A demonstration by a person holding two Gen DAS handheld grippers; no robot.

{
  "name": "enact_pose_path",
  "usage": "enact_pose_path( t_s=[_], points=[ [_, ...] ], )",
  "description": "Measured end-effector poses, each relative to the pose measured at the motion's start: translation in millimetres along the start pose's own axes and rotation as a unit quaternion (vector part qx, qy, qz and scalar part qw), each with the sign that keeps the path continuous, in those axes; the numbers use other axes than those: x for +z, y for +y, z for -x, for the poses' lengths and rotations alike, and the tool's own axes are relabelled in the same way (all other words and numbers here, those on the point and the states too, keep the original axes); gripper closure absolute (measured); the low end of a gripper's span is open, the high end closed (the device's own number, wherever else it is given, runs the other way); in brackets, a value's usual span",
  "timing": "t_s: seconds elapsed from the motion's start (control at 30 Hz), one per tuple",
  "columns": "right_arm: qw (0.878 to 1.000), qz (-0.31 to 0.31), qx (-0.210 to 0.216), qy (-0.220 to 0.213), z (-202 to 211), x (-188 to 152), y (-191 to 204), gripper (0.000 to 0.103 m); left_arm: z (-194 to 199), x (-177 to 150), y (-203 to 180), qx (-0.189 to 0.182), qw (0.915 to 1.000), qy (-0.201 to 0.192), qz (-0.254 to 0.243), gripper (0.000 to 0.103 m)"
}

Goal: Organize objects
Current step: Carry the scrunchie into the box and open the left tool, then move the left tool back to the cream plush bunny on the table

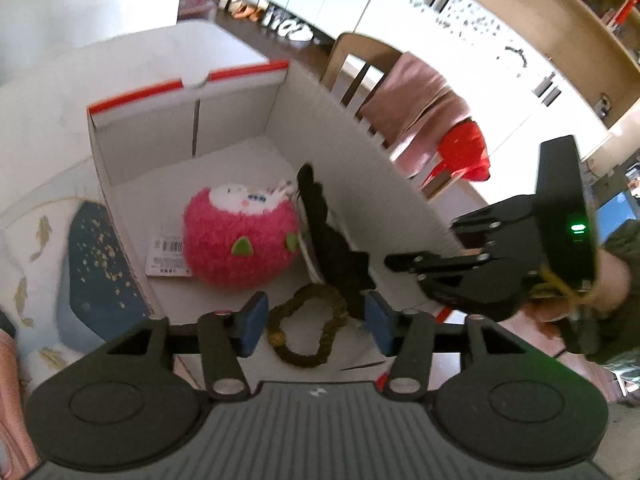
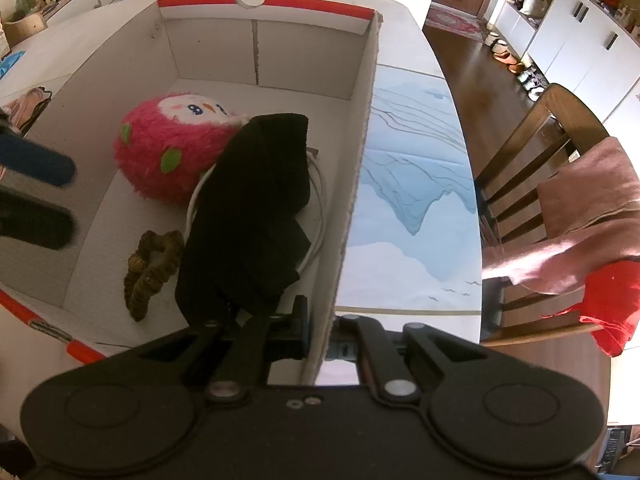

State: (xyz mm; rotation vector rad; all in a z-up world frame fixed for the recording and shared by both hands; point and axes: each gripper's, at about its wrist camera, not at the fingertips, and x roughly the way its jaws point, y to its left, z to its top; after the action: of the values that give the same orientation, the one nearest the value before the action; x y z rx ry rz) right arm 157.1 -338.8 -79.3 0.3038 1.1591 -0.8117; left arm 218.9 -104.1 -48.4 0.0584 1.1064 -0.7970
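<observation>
The left gripper (image 1: 316,330) hung open above the brown scrunchie (image 1: 306,326) on the cardboard box (image 1: 352,152) floor; the right gripper (image 2: 320,340) straddled and apparently pinched the box's wall. Lifting clear without snagging the black cloth (image 2: 252,208) beside the pink plush toy (image 2: 172,152) seemed wise.

Bright daylight floods in, blowing out the table (image 1: 192,40) beyond the left gripper (image 1: 312,322); fisheye bends the edges, and motion blur smears the cabinets (image 1: 460,12) behind.
</observation>
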Motion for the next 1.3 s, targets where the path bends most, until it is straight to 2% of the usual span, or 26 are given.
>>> enact_pose_path(
  t_s=[0.17,0.27,0.33,0.6,0.97,1.13,1.3],
  points=[
    [1.000,0.000,0.001,0.002,0,0,-1,0.098,29,-3,-5,0.003,0.9996,-0.026,-0.007,0.047],
    [1.000,-0.001,0.002,0.003,0,0,-1,0.098,48,-12,-6,0.017,0.9989,-0.042,-0.011,0.036],
    [1.000,0.000,0.002,0.004,0,0,-1,0.098,59,-20,-5,0.033,0.9982,-0.049,-0.007,0.033],
    [1.000,0.006,0.001,0.011,-1,2,-1,0.097,86,-65,11,0.103,0.9927,-0.054,0.032,0.032],
    [1.000,0.022,0.000,0.011,5,4,0,0.096,87,-143,28,0.158,0.9812,-0.029,0.106,0.026],
    [1.000,0.024,0.005,0.012,8,6,-3,0.096,83,-176,26,0.188,0.9756,-0.004,0.113,0.026],
    [0.999,0.034,0.004,0.013,8,7,-2,0.096,72,-202,20,0.190,0.9730,0.024,0.129,0.020]
  ],
)
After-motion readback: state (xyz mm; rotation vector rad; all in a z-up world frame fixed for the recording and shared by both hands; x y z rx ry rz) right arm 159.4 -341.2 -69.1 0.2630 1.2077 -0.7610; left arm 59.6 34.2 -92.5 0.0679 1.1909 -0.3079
